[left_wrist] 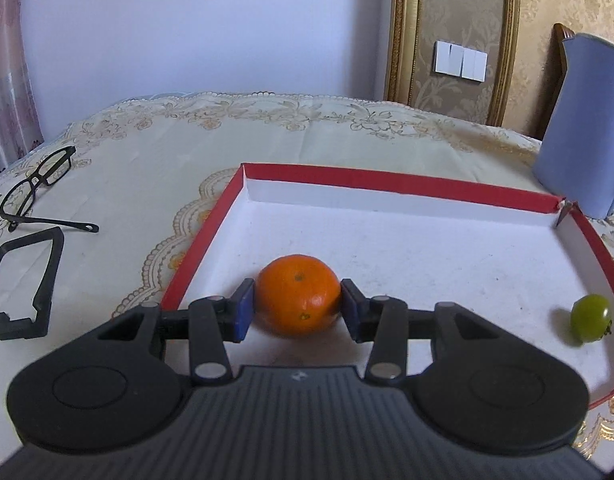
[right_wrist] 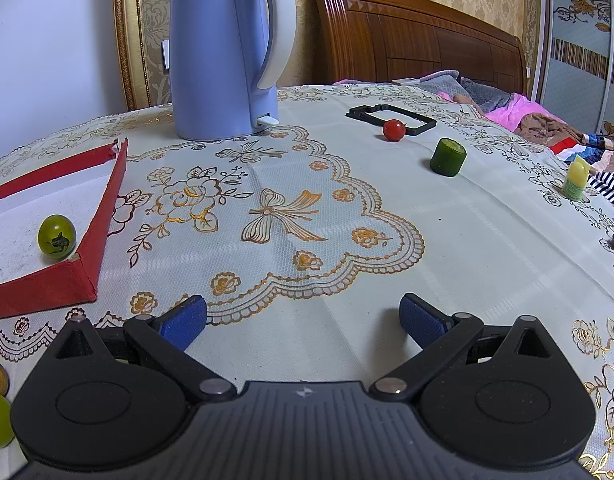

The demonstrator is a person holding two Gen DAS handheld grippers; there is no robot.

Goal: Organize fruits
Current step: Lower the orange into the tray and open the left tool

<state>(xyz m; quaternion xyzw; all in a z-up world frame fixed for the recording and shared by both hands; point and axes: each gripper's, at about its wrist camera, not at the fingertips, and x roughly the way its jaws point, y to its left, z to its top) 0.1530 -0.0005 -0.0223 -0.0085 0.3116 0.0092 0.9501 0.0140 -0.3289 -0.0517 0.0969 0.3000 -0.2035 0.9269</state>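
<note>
A lace-patterned cloth covers the tabletop (right_wrist: 347, 216), with a wooden headboard (right_wrist: 419, 36) at upper right of the right wrist view. A blue kettle (right_wrist: 223, 60) stands at upper left there, beside the red tray (left_wrist: 387, 180). In the left wrist view the left gripper (left_wrist: 297, 306) has its fingers against both sides of an orange (left_wrist: 298, 295) at tray centre; a green tomato (left_wrist: 590, 317) lies at right. The right gripper (right_wrist: 303, 320) is spread wide, empty.
</note>
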